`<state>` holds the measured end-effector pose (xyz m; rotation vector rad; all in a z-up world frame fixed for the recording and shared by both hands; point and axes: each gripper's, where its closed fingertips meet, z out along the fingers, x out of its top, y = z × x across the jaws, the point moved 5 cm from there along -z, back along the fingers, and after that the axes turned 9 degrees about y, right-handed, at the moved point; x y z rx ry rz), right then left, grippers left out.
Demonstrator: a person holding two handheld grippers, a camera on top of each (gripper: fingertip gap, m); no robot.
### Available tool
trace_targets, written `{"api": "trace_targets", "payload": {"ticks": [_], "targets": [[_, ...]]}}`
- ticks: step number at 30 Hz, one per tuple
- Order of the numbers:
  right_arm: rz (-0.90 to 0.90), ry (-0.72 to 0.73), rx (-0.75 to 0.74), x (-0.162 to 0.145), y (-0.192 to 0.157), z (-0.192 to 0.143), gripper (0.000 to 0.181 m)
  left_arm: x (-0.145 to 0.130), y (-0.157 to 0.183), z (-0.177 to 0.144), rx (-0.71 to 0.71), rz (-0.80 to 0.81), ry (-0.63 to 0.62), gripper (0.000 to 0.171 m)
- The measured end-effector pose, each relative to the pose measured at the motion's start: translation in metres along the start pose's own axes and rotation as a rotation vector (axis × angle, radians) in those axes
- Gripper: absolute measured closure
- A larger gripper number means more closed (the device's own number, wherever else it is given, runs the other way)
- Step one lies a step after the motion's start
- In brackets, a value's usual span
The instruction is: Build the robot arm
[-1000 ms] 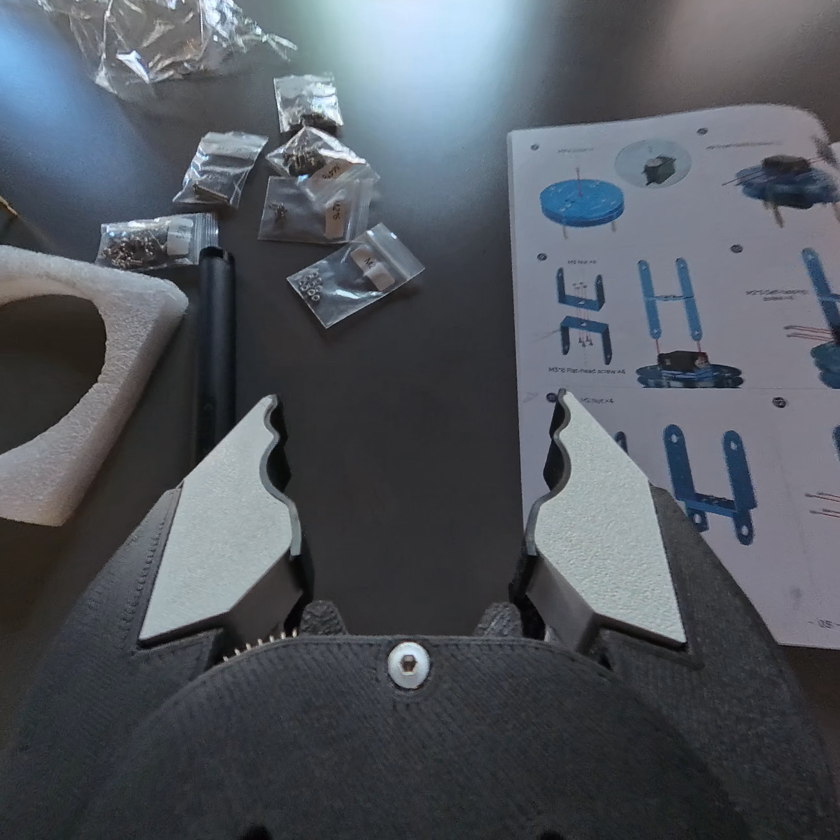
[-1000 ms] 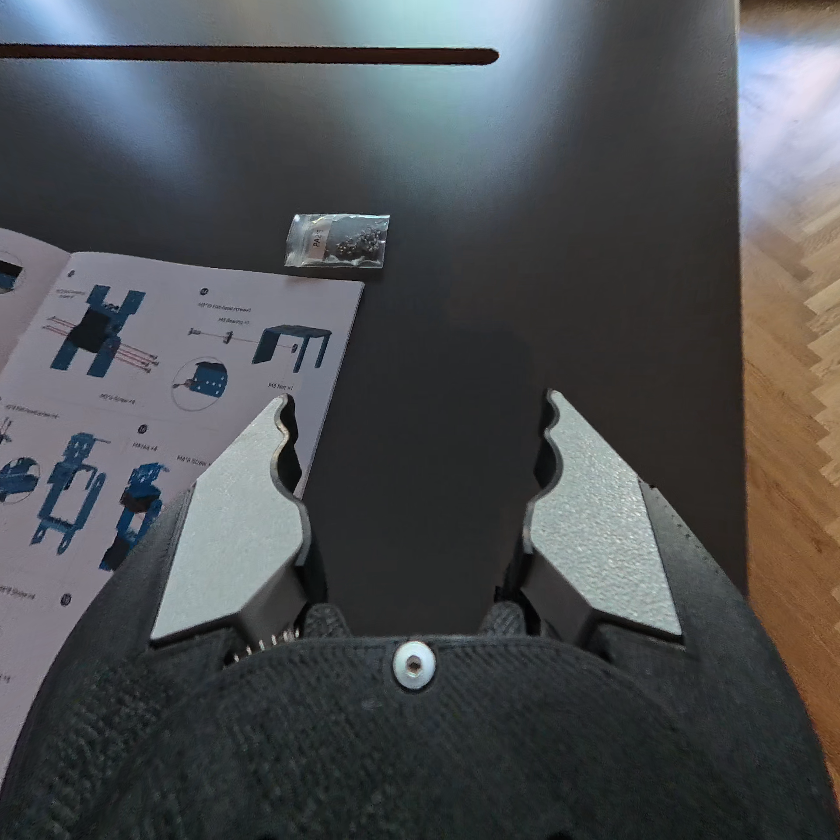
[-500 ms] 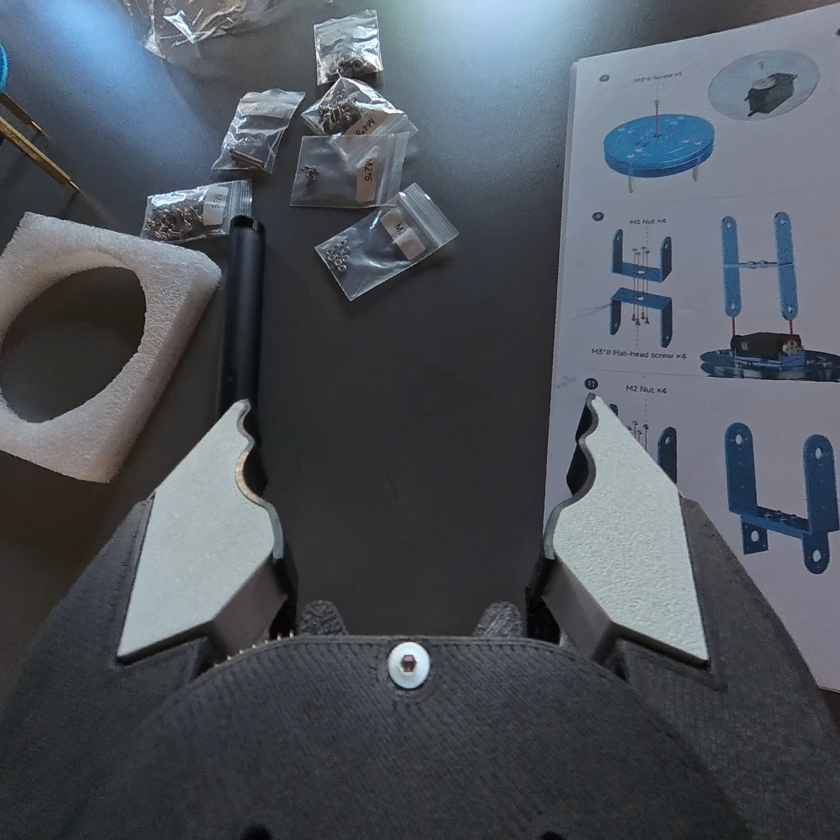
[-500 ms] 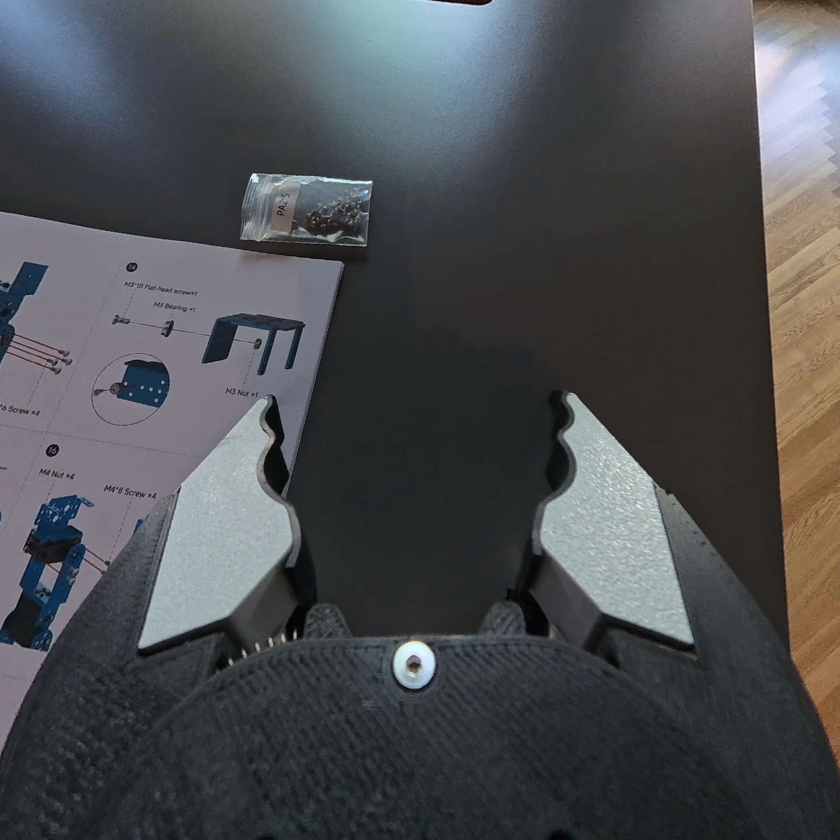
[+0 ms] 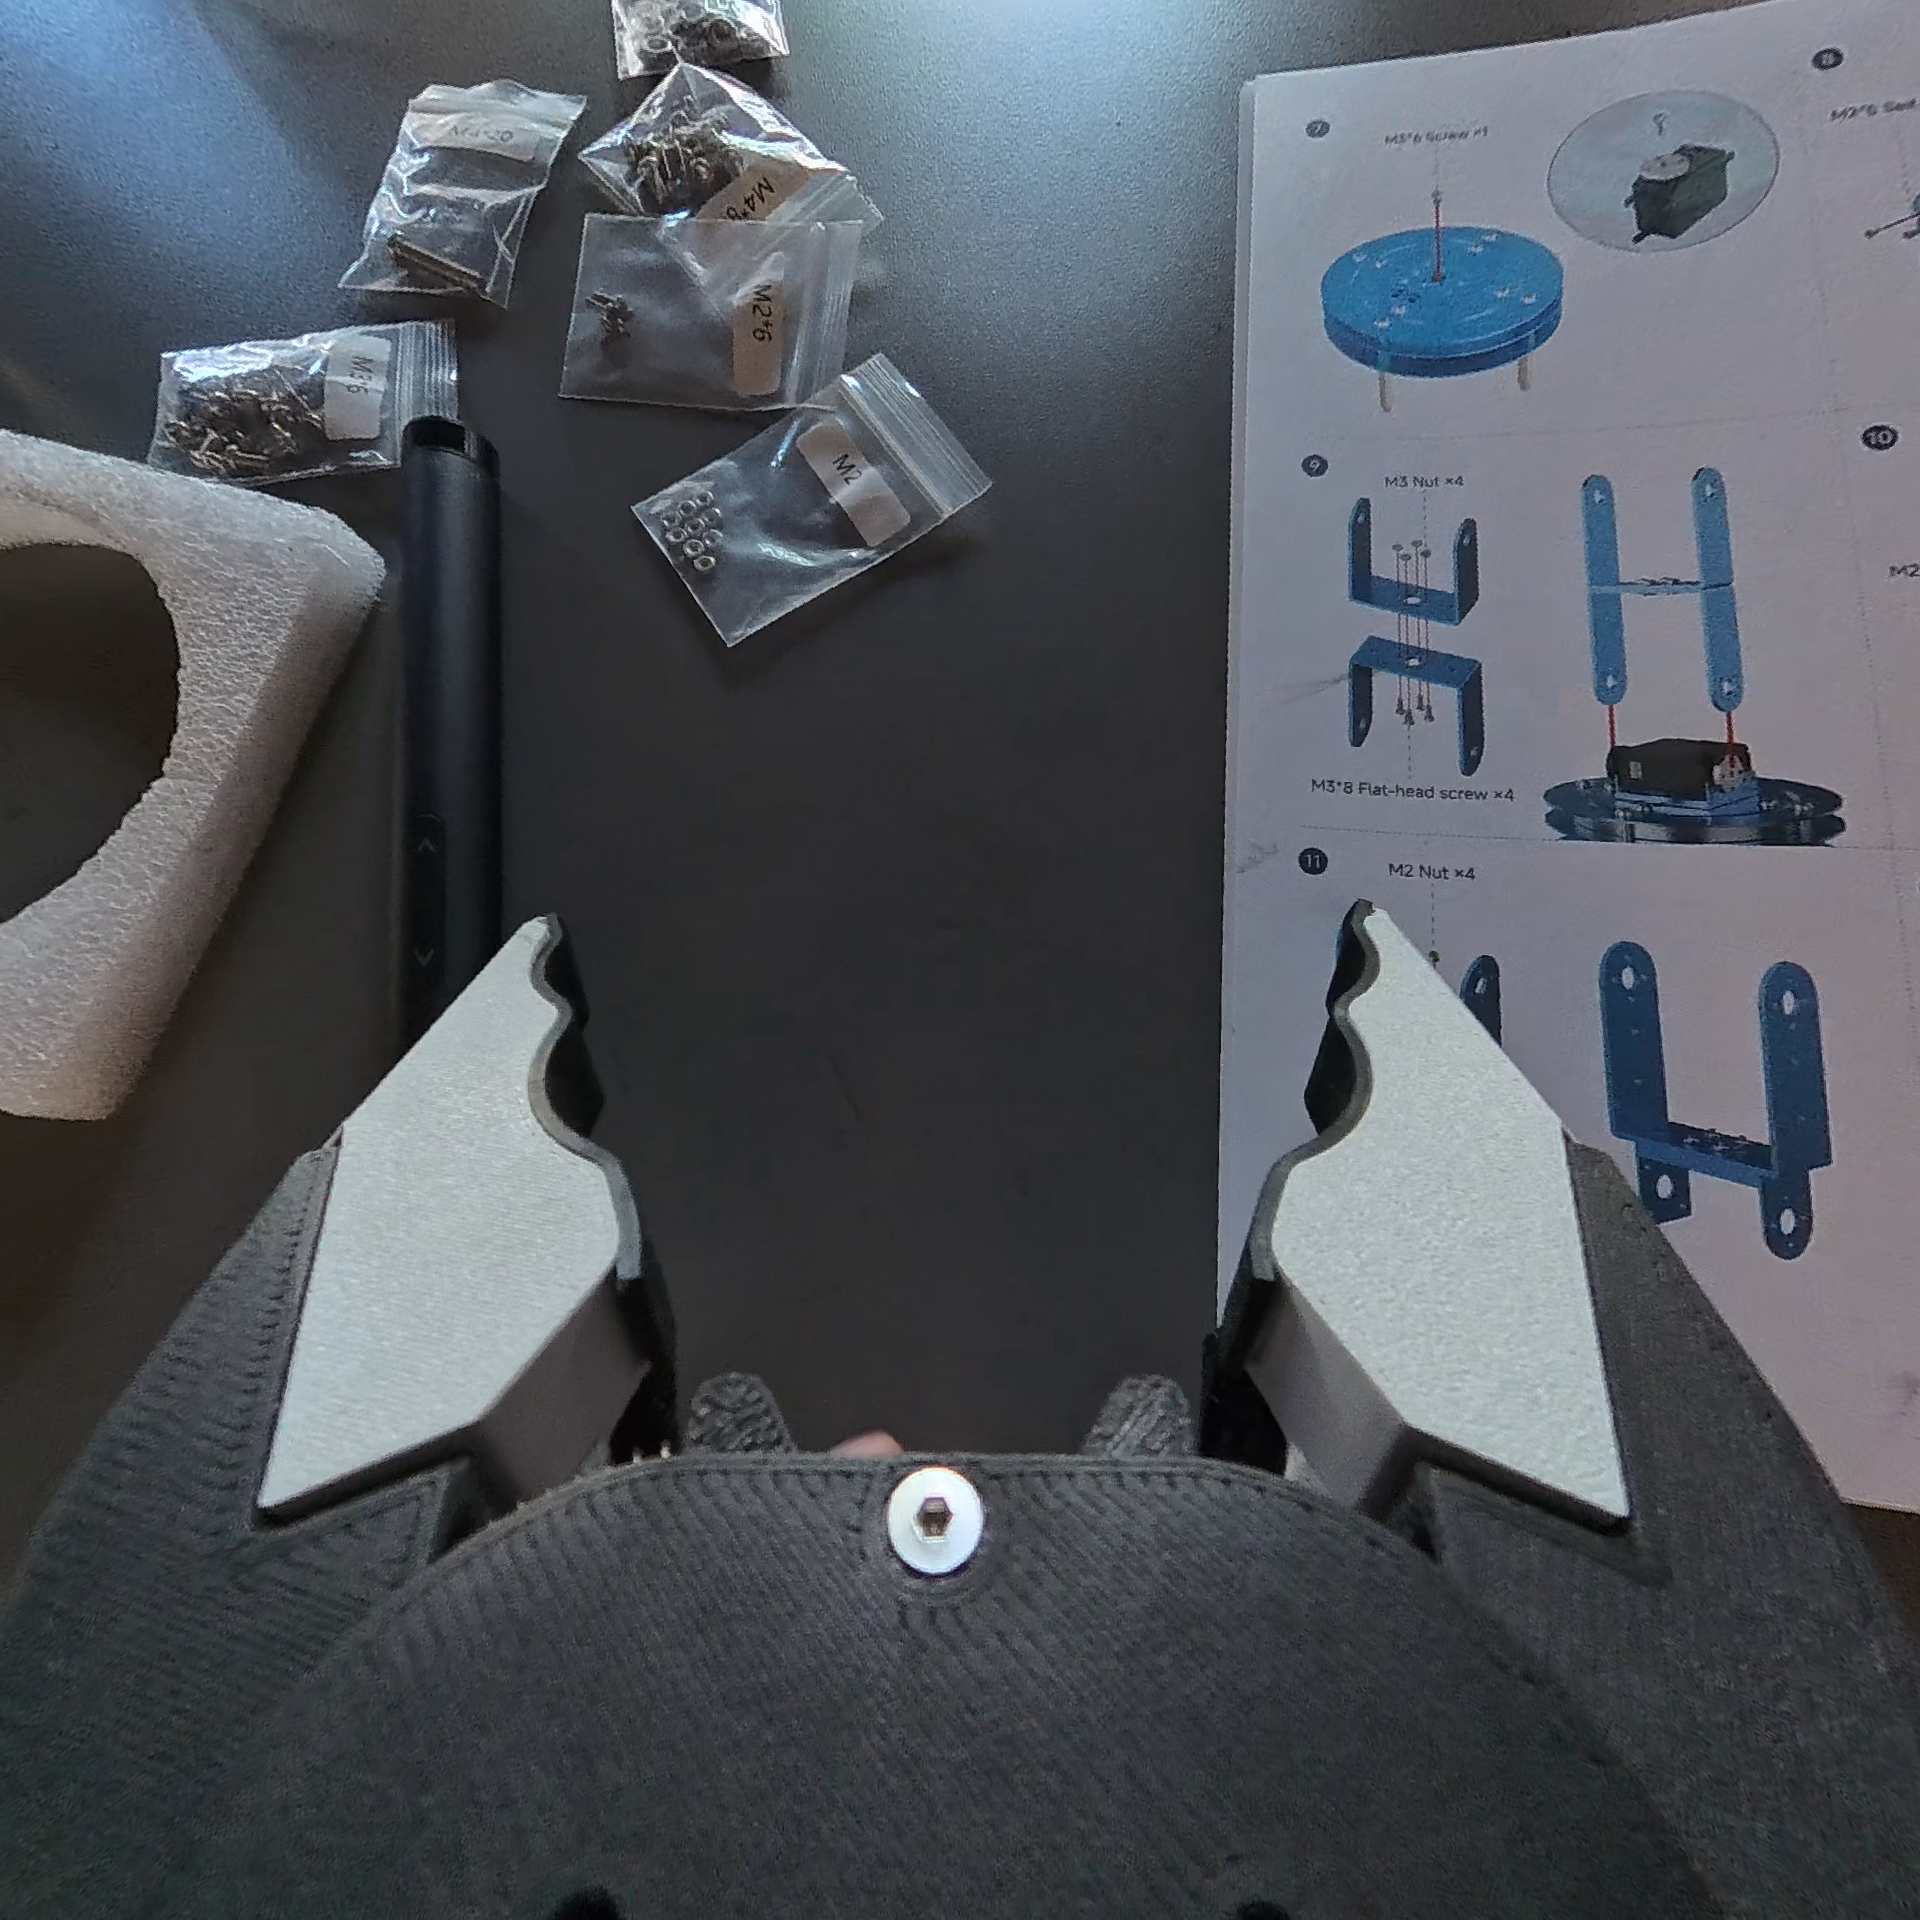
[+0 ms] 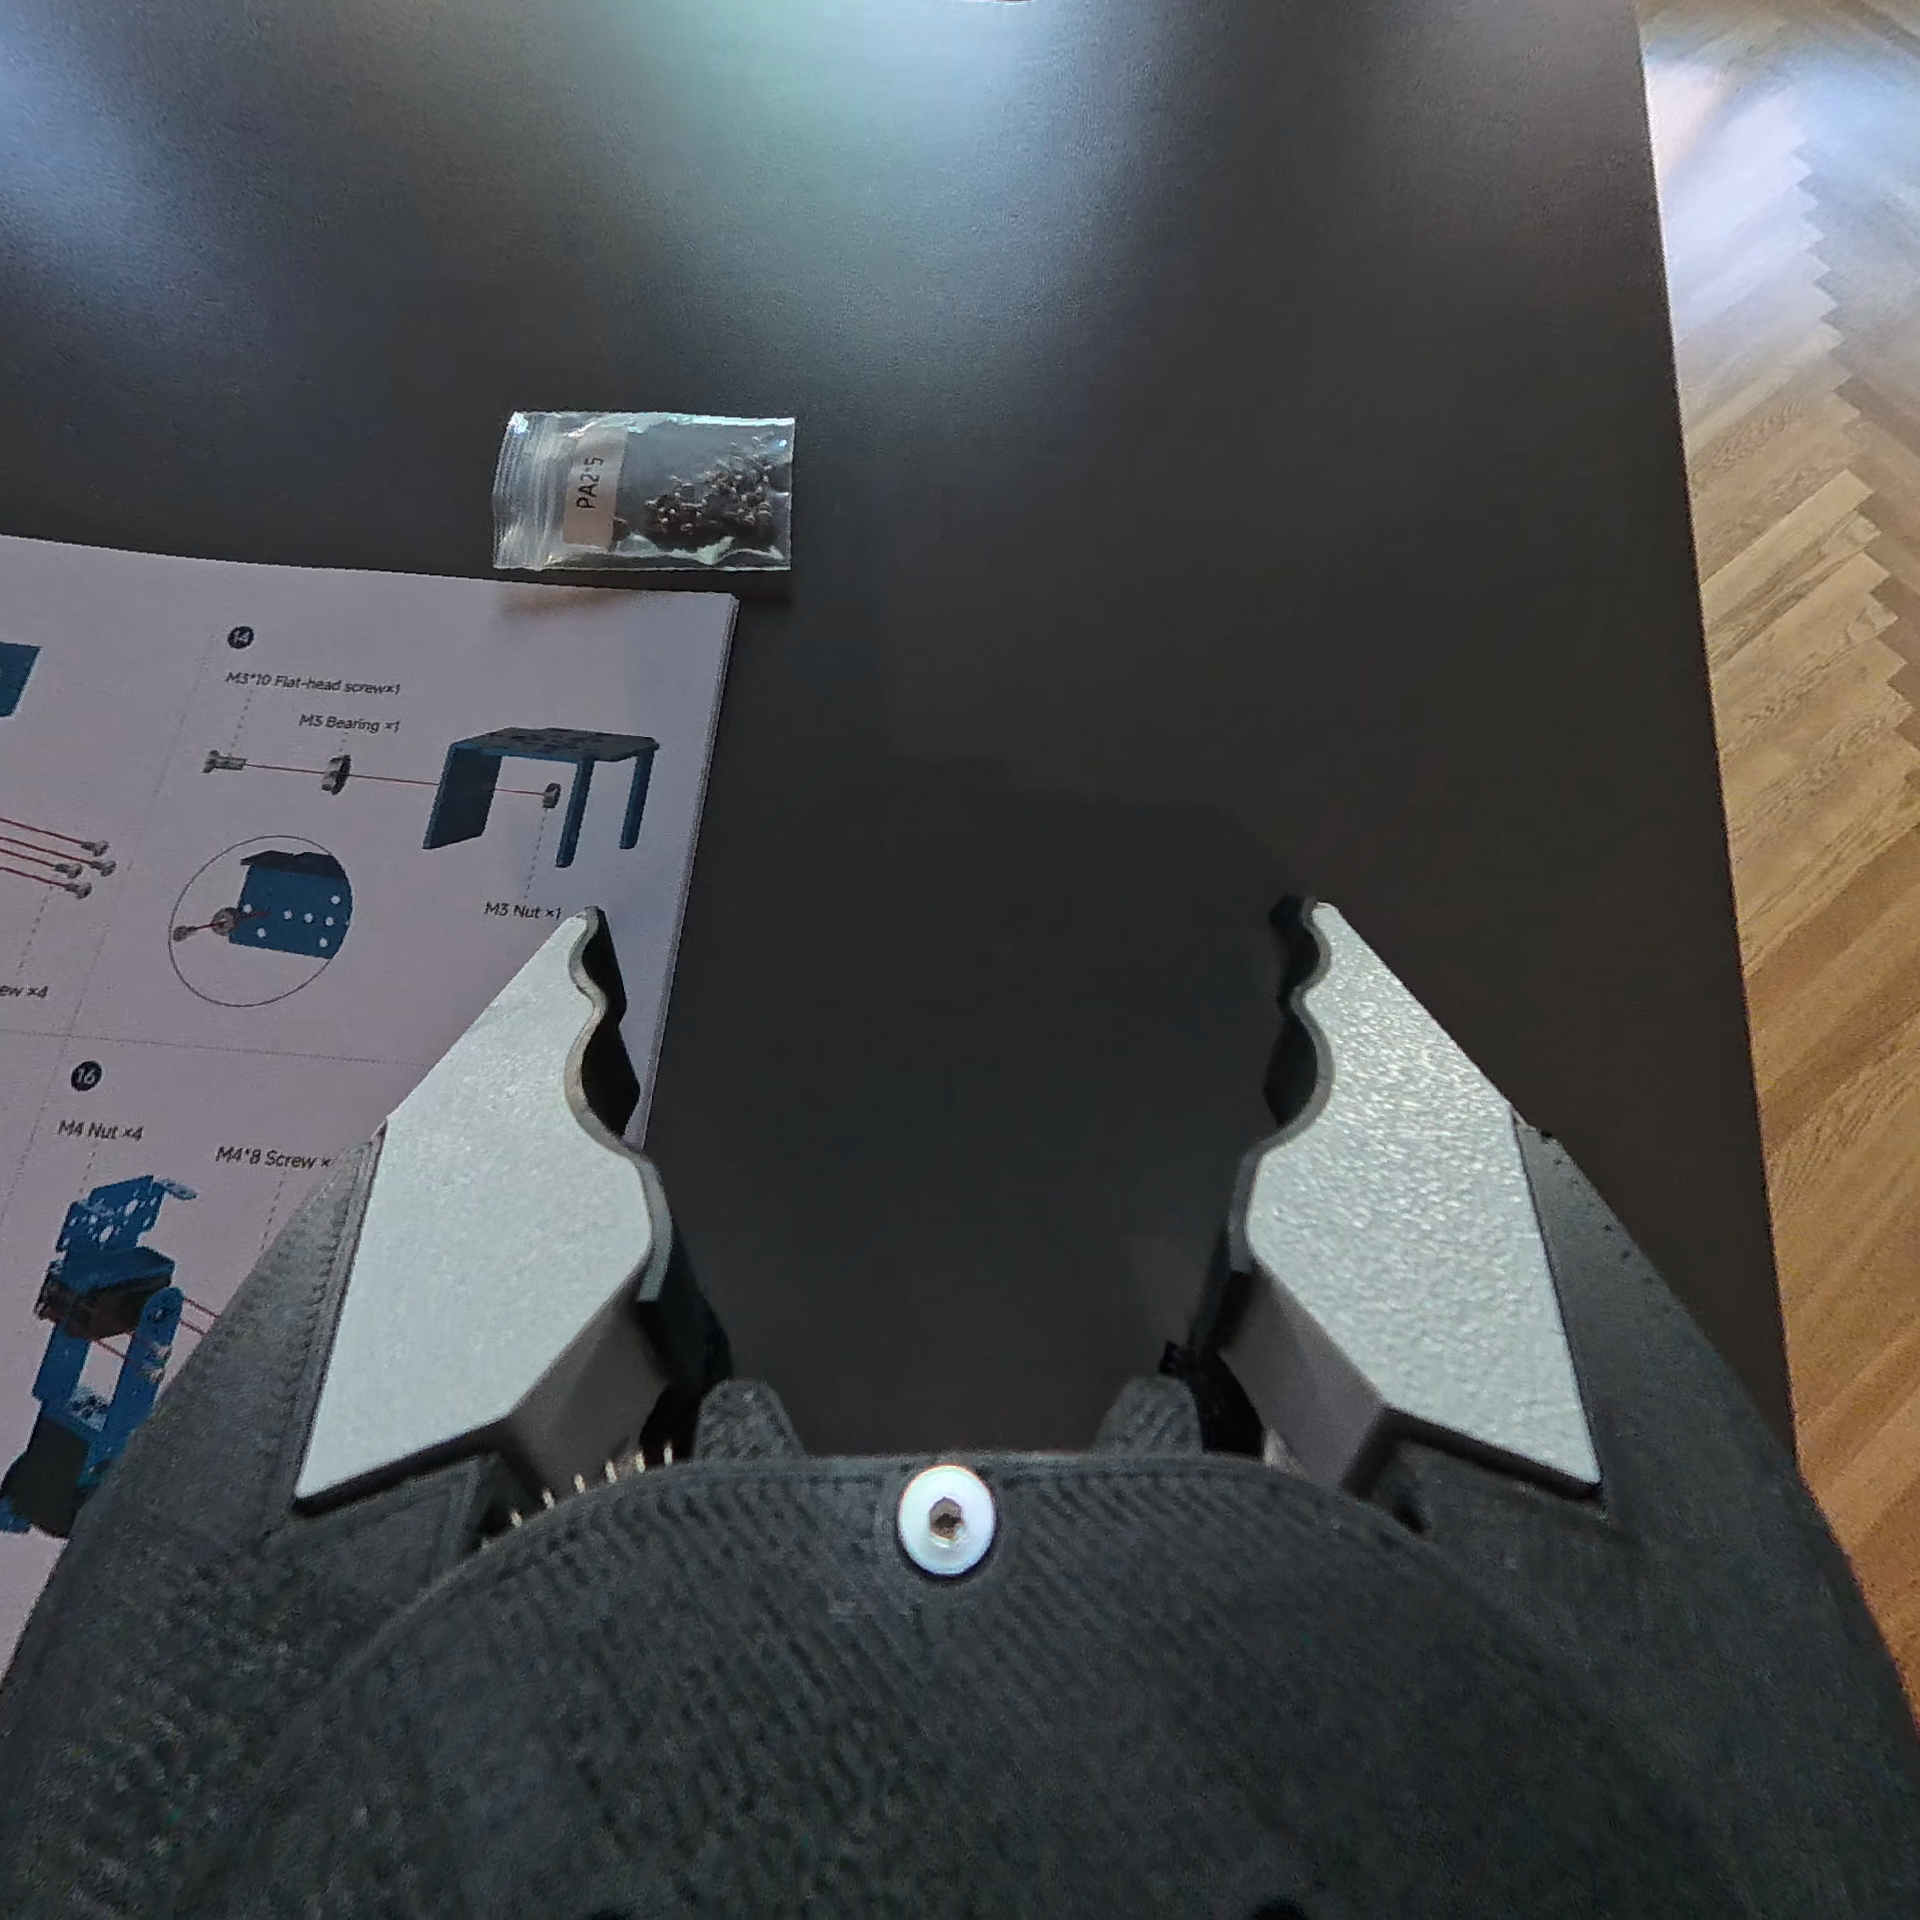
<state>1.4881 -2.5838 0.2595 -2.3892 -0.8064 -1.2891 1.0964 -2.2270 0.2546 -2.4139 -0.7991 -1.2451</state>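
My left gripper (image 5: 951, 925) is open and empty above the dark table (image 5: 883, 831). Ahead of it lies a small clear bag of nuts (image 5: 810, 499), with several more small hardware bags (image 5: 707, 301) behind it. A black cylinder tool (image 5: 449, 707) lies by my left finger. An open instruction booklet (image 5: 1558, 623) lies under my right finger. My right gripper (image 6: 945, 920) is open and empty over bare table (image 6: 1039, 727). A small bag of dark screws (image 6: 646, 490) lies ahead and to its left, just past the booklet's corner (image 6: 364, 831).
A white foam block with a round cutout (image 5: 156, 748) lies at the left of the left wrist view. The table's right edge (image 6: 1704, 727) runs beside my right gripper, with a wooden herringbone floor (image 6: 1829, 623) beyond it.
Both grippers moved forward and lower toward the table, so the bags and booklet appear closer and larger. Both stay open and empty.
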Motion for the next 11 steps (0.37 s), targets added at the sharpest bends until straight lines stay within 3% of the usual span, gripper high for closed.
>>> {"api": "trace_targets", "payload": {"ticks": [11], "targets": [[0.001,-0.002,0.014,-0.0001,-0.0009,-0.0004,0.054,-0.0007,-0.0027,0.0005,0.012,-0.011,-0.006,0.03]]}}
